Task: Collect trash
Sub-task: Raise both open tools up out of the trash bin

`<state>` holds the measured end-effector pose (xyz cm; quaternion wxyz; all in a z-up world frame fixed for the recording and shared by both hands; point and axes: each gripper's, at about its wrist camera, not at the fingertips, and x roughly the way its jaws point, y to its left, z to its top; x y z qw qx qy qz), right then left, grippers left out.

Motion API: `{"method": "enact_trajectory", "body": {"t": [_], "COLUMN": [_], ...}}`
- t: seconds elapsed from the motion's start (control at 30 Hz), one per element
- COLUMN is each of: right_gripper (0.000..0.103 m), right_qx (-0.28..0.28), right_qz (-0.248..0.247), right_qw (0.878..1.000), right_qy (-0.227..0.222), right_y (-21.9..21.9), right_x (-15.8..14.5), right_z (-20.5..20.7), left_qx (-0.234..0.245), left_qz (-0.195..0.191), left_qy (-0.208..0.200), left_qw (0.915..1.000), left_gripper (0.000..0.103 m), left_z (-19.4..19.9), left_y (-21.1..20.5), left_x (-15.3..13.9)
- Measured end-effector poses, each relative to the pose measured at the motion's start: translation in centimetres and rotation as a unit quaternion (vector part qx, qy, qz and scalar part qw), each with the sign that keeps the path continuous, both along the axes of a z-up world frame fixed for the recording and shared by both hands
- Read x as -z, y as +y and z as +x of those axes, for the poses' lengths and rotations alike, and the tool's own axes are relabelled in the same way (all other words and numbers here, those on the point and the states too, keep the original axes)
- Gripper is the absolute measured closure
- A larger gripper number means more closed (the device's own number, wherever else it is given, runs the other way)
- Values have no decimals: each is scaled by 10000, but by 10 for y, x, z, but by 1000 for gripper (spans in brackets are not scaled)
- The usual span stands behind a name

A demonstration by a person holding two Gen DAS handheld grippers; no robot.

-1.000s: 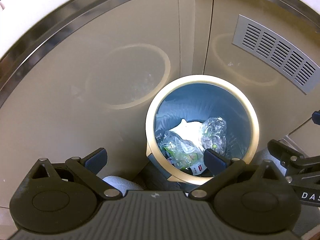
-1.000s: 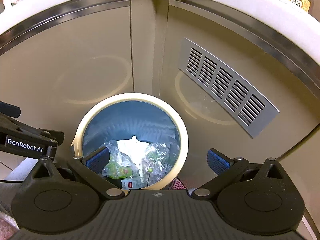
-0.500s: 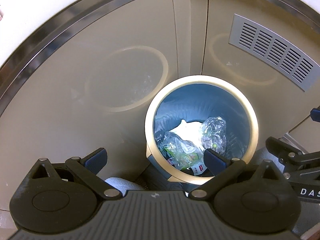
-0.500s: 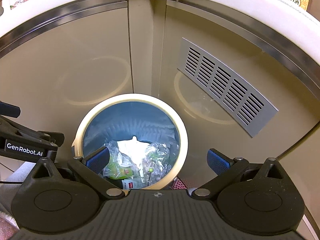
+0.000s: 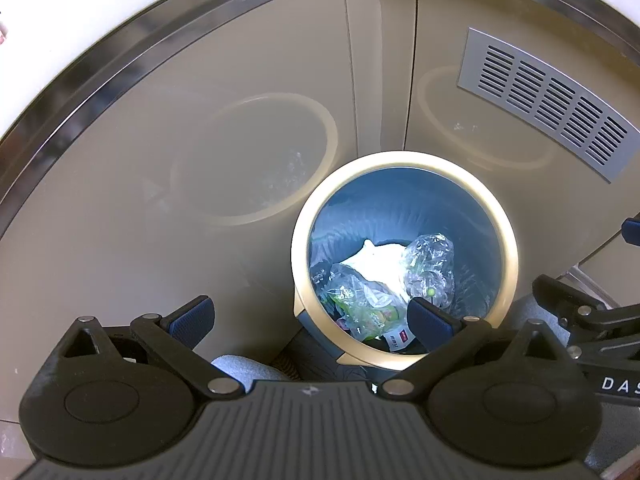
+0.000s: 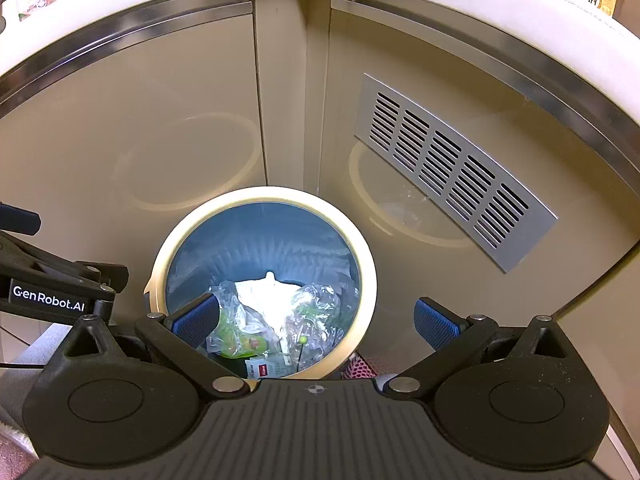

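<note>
A round trash bin [image 5: 508, 240] with a cream rim and a blue liner stands on the floor in the cabinet corner. Inside lie crumpled white paper [image 5: 378, 260], clear plastic wrappers [image 5: 430, 268] and a green-printed packet [image 5: 368, 312]. My left gripper [image 5: 310, 318] hovers above the bin's left side, open and empty. In the right wrist view the same bin [image 6: 366, 276] sits below my right gripper [image 6: 316, 320], also open with nothing between its fingers; paper [image 6: 266, 304] and wrappers [image 6: 316, 312] show there too.
Glossy beige cabinet doors [image 5: 200, 160] meet in a corner behind the bin, one bearing a grey vent grille [image 6: 452, 168]. A white countertop edge [image 6: 480, 4] runs above with bottles on it. A grey slipper or sock [image 5: 240, 368] shows by the bin's base.
Both grippers have risen and pulled back a little from the bin, so more of the countertop shows. Both stay open. The trash in the bin has not moved.
</note>
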<state>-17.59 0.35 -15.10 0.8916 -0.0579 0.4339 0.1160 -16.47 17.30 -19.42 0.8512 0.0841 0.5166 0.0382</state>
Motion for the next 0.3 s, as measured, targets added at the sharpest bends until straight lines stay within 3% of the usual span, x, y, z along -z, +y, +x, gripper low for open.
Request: {"method": "enact_trajectory", "body": {"t": [0.3], "right_gripper": [0], "right_qx": [-8], "right_qz": [9], "right_qw": [10000], "right_qy": [-4], "right_y": [0], "right_x": [0], "right_z": [0], "left_qx": [8], "left_qz": [5], "left_qy": [-150], "left_qw": [9999], "left_gripper": [0], "left_z": [-3], "left_y": [1], "left_x": [-2]}}
